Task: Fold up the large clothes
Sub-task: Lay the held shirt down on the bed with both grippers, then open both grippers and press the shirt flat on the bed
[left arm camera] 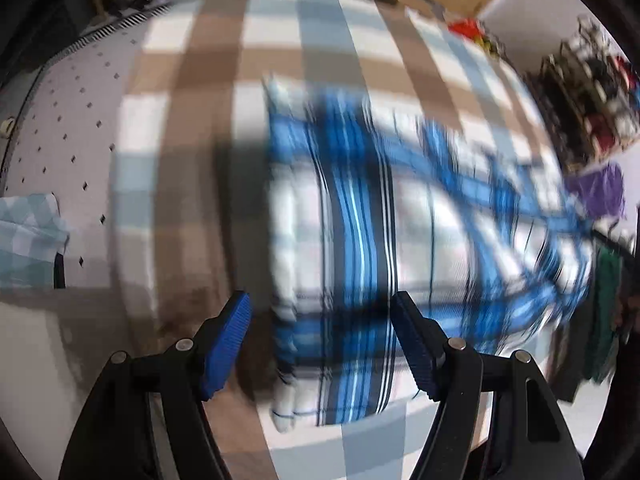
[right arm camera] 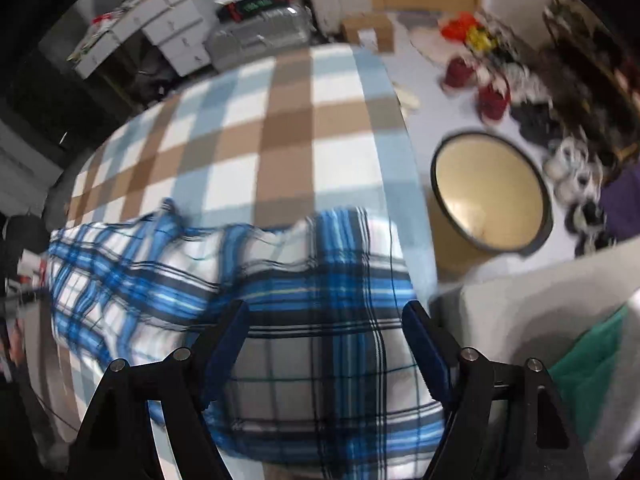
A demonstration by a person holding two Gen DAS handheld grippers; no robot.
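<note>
A blue, white and black plaid shirt [left arm camera: 380, 240] lies folded over on a bed covered with a brown, white and pale-blue checked blanket [left arm camera: 192, 128]. My left gripper [left arm camera: 320, 312] is open and empty, hovering over the shirt's near left edge. In the right wrist view the same shirt [right arm camera: 280, 300] lies across the near part of the blanket [right arm camera: 256, 136], its near end at the bed's right edge. My right gripper [right arm camera: 326, 320] is open and empty just above it. Both views are motion-blurred.
A pale checked cloth [left arm camera: 28, 240] lies at the left on a dotted sheet [left arm camera: 68, 128]. Right of the bed stand a round cream tub [right arm camera: 490, 192], shoes [right arm camera: 576, 184] and red items on the floor, and a grey seat with green cloth [right arm camera: 588, 372].
</note>
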